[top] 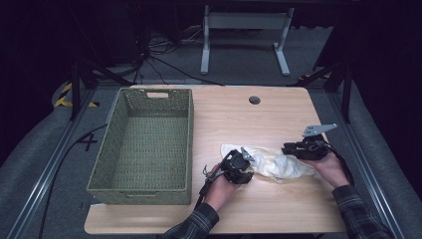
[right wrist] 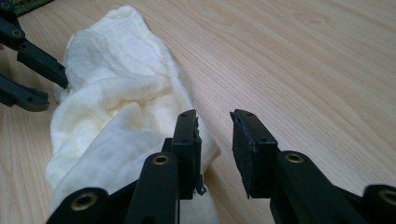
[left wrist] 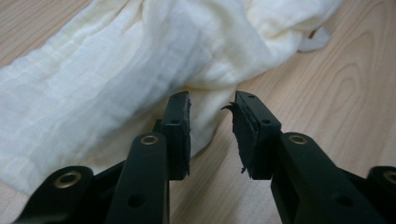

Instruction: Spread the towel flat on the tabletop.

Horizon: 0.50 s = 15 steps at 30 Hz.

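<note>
A crumpled cream cloth [top: 271, 162] lies on the wooden table [top: 234, 119], to the right of a green woven basket [top: 149, 144]. My left gripper [top: 240, 167] sits at the cloth's left end, its jaws open, with the cloth's edge [left wrist: 140, 70] just ahead of the fingertips. At the cloth's right end my right gripper [top: 298, 148] is open too. In the right gripper view the cloth [right wrist: 116, 107] lies beside the left jaw, and the gap between the jaws shows bare wood. The left gripper [right wrist: 28, 70] appears far off at that view's left edge.
The basket is empty and takes up the table's left side. A round cable hole [top: 254, 100] sits near the far edge. Bare wood lies behind the cloth and to the right. A white table frame [top: 244, 35] stands on the floor beyond.
</note>
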Each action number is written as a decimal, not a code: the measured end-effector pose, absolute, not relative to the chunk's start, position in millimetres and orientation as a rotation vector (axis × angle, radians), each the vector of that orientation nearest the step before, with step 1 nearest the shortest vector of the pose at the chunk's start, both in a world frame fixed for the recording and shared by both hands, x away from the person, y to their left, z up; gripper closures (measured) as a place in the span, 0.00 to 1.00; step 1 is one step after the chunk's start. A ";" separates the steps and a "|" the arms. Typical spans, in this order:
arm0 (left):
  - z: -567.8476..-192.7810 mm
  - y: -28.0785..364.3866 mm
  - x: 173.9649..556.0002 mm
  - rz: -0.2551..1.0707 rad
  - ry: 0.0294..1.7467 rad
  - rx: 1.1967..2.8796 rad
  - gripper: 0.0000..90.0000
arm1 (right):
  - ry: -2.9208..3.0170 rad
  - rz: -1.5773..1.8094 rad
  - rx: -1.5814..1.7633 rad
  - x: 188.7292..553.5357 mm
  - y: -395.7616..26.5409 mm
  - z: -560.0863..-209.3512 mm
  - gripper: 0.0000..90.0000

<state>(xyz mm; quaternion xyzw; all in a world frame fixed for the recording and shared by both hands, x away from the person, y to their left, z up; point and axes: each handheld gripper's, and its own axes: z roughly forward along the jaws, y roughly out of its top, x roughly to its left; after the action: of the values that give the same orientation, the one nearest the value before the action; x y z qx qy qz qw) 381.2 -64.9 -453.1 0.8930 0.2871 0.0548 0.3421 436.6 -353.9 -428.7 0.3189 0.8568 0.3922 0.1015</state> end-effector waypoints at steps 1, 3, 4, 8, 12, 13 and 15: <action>-453.7 -64.8 382.2 0.141 0.746 2.326 0.77 | 2.546 1.155 0.940 438.6 -351.8 -431.0 0.78; -454.5 -65.3 383.8 0.161 0.747 2.330 0.83 | 2.562 1.147 0.946 441.8 -348.3 -435.5 0.81; -454.5 -65.3 383.8 0.161 0.747 2.330 0.85 | 2.579 1.137 0.947 443.3 -347.0 -437.8 0.85; -453.9 -64.1 386.0 0.152 0.761 2.340 0.97 | 2.577 1.109 0.946 444.6 -348.0 -438.8 0.97; -450.5 -60.1 384.4 0.136 0.766 2.331 0.98 | 2.542 1.128 0.942 442.1 -354.5 -430.2 0.98; -448.2 -57.4 383.0 0.116 0.768 2.323 0.98 | 2.530 1.132 0.945 441.0 -357.3 -427.2 0.98; -442.5 -51.2 378.7 0.115 0.772 2.323 0.98 | 2.494 1.129 0.952 438.3 -366.1 -419.4 0.98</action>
<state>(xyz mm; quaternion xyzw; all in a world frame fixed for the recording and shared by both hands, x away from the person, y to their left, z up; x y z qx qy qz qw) 378.7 -51.2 -442.5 0.8919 0.2964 0.0441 0.3386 438.3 -366.1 -419.4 0.3261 0.8542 0.3865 0.1212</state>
